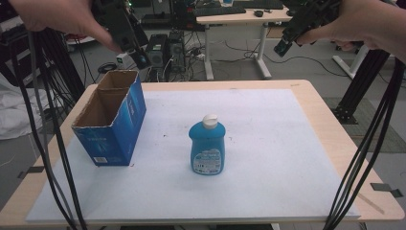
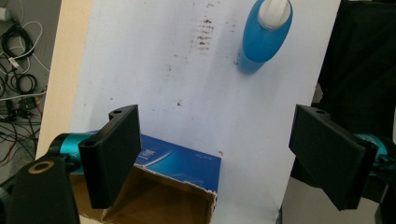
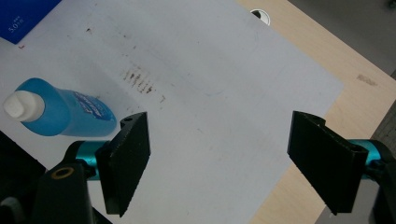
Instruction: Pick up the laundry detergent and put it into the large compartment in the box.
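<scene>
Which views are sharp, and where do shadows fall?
High view: sharp, even light, only a faint shadow beside the bottle and box. Left gripper view: the near fingers look slightly soft. Right gripper view: clear, the bottle casts a soft shadow.

One blue bottle [image 1: 207,146] with a white cap stands on the white mat [image 1: 268,143] covering the table [image 1: 330,129]. One open blue cardboard box [image 1: 111,117], split into two compartments, sits left of the bottle. Two claws are raised beyond the box and bottle: a left claw [image 1: 136,52] and a right claw [image 1: 287,43].
</scene>
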The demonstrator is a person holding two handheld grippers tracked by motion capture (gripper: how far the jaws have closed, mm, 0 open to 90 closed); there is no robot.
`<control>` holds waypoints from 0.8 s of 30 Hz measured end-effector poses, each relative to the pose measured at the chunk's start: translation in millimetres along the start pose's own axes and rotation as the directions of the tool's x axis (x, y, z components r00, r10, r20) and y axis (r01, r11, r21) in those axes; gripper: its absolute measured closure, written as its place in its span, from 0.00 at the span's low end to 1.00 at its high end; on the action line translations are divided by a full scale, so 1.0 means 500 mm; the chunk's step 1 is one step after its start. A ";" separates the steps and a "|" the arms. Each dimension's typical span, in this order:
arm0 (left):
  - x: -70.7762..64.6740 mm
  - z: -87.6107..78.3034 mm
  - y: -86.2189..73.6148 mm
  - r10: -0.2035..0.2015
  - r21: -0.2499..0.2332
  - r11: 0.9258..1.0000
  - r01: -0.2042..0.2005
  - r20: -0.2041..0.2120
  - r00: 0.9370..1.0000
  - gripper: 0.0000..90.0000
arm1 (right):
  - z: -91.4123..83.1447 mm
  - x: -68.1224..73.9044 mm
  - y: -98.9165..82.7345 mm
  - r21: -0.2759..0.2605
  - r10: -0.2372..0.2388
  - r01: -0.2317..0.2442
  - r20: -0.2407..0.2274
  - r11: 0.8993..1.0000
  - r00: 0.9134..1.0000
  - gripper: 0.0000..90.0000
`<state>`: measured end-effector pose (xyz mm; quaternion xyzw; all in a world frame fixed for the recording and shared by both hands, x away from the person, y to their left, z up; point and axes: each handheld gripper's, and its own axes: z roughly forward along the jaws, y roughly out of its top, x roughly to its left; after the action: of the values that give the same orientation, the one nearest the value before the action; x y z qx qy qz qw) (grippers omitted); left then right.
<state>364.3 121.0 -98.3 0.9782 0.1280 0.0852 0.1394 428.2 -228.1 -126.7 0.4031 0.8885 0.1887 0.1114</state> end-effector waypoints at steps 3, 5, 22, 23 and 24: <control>-0.001 0.000 0.004 0.001 -0.001 1.000 -0.001 0.005 1.000 0.19 | 0.001 -0.003 -0.002 -0.001 0.005 -0.005 -0.003 1.000 1.000 0.23; -0.001 0.001 0.006 0.002 -0.006 1.000 -0.002 0.009 1.000 0.19 | 0.003 -0.005 -0.003 -0.002 0.006 -0.006 -0.004 1.000 1.000 0.23; -0.008 0.028 0.033 0.040 -0.009 0.999 -0.039 0.035 0.999 0.19 | 0.013 -0.010 0.002 -0.006 -0.003 0.003 -0.013 1.000 1.000 0.23; -0.008 0.030 0.035 0.043 -0.010 0.999 -0.043 0.037 0.998 0.19 | 0.013 -0.011 0.002 -0.007 -0.005 0.005 -0.013 1.000 1.000 0.23; -0.008 0.030 0.035 0.043 -0.010 0.999 -0.043 0.037 0.998 0.19 | 0.013 -0.011 0.002 -0.009 -0.007 0.007 -0.013 1.000 1.000 0.23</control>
<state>367.5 100.0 -108.0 0.9815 0.1038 0.0706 0.1443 434.6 -230.1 -131.7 0.3985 0.8897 0.1948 0.1080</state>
